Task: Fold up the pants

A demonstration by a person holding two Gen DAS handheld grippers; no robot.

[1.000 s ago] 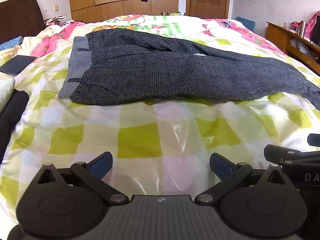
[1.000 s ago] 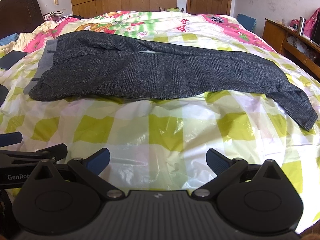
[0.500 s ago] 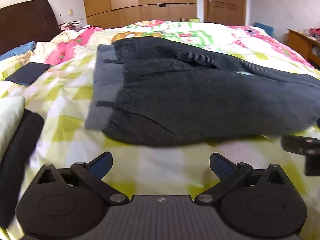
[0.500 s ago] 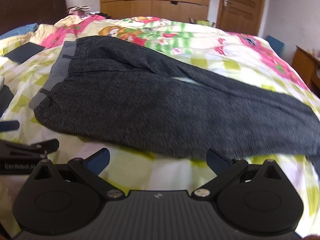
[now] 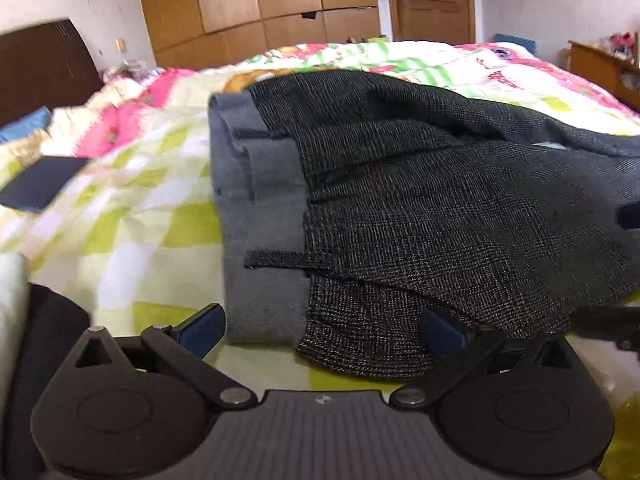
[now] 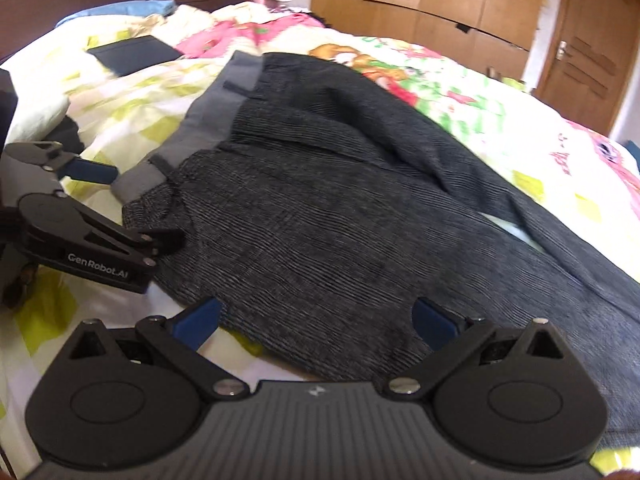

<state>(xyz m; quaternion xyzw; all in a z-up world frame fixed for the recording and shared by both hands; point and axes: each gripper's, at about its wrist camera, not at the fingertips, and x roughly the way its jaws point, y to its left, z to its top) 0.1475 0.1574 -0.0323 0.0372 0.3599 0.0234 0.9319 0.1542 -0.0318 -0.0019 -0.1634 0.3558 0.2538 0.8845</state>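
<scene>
We bring both hand-held grippers, left (image 5: 320, 330) and right (image 6: 314, 322), jaws wide and empty, to the near edge of the pants (image 6: 340, 208) spread on the bed (image 5: 132, 216). Best to pinch both layers near the waistband (image 5: 260, 216). "GenRobot.AI" marks the left tool.

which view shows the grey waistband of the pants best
The left wrist view: the waistband fills the near centre, its belt loops clear, just ahead of the open left tool. The right wrist view shows the same waistband smaller, slanting away at upper left.
</scene>
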